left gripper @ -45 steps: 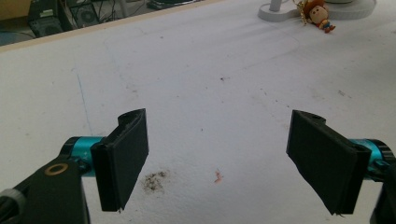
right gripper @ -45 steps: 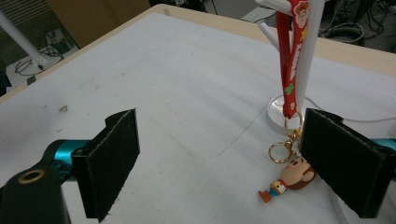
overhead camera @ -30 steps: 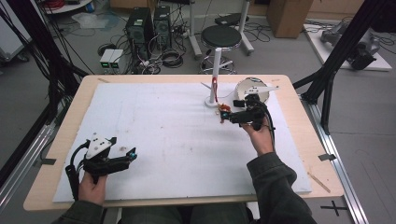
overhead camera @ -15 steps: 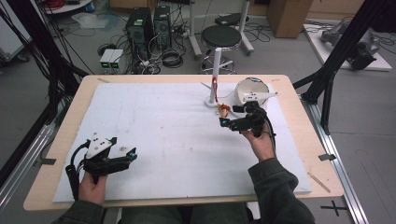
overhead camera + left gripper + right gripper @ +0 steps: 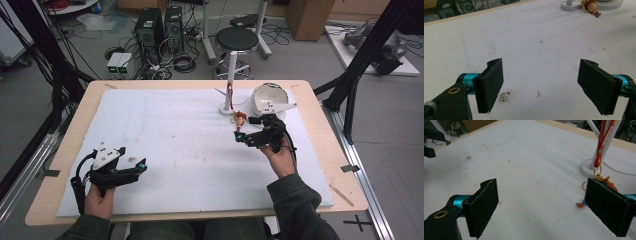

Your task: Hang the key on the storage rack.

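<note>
The small orange-and-brown toy figure keychain (image 5: 241, 118) lies on the white foam-covered worktop (image 5: 175, 140), just beside the round base of the white post stand (image 5: 229, 80), its red strap (image 5: 602, 140) hanging from the post. It looks light, hard and small, so it will likely slide or swing; the body offers the firmest hold. The right tongs (image 5: 241, 137) stand apart, empty, near it. The left tongs (image 5: 142, 165) are also apart, well away.
</note>
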The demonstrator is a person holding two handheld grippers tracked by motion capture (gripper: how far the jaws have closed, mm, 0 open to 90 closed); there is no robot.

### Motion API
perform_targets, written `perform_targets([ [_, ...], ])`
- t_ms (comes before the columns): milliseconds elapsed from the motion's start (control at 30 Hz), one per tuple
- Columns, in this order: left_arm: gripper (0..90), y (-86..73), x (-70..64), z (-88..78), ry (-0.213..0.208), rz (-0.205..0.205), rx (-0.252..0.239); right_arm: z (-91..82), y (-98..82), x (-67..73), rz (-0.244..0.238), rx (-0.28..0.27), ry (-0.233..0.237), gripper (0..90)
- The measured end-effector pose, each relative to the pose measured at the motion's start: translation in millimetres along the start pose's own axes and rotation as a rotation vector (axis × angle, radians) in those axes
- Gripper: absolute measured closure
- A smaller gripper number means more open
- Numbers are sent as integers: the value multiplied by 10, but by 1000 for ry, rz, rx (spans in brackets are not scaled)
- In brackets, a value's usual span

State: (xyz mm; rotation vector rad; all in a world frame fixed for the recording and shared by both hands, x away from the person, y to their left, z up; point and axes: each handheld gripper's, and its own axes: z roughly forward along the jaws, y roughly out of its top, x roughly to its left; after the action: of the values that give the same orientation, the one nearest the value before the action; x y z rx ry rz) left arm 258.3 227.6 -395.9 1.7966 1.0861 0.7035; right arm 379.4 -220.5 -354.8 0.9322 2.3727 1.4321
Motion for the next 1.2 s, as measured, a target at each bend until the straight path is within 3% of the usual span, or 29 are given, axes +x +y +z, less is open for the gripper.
perform_targets([
  [700, 213, -3, -9, 8, -4, -1, 2, -143, -340, -17, 14, -1, -30, 111],
  [1200, 213, -8, -8, 5, -8, -2, 4, -214, -421, -3, 16, 12, -34, 111],
])
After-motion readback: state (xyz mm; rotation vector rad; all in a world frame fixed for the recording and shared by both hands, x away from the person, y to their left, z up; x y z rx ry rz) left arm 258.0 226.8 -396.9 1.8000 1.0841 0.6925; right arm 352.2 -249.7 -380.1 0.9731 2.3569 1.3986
